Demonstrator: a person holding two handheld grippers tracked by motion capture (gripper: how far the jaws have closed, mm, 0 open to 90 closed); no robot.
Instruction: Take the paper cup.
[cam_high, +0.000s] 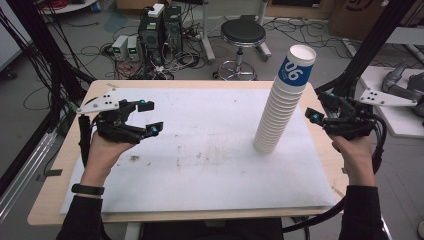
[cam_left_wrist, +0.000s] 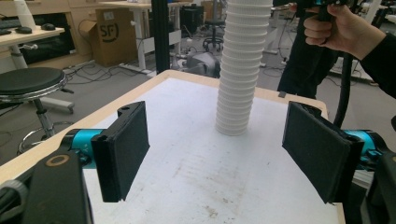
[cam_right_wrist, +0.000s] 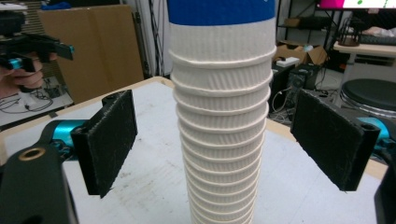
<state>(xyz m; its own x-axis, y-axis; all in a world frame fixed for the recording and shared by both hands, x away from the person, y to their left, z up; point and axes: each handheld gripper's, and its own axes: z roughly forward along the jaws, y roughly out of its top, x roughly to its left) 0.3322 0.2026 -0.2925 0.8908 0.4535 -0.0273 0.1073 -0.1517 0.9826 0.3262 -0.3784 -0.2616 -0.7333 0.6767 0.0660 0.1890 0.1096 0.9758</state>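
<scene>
Paper cups (cam_high: 282, 105) nested into a tall, slightly leaning stack stand on the white mat (cam_high: 200, 165), toward its right edge. Just right of the stack, the right gripper (cam_high: 320, 117) has its jaws apart, the stack between the pads (cam_right_wrist: 109, 140) without touching them. Well left of the stack, the left gripper (cam_high: 150, 117) hovers over the mat, jaws apart and empty.
</scene>
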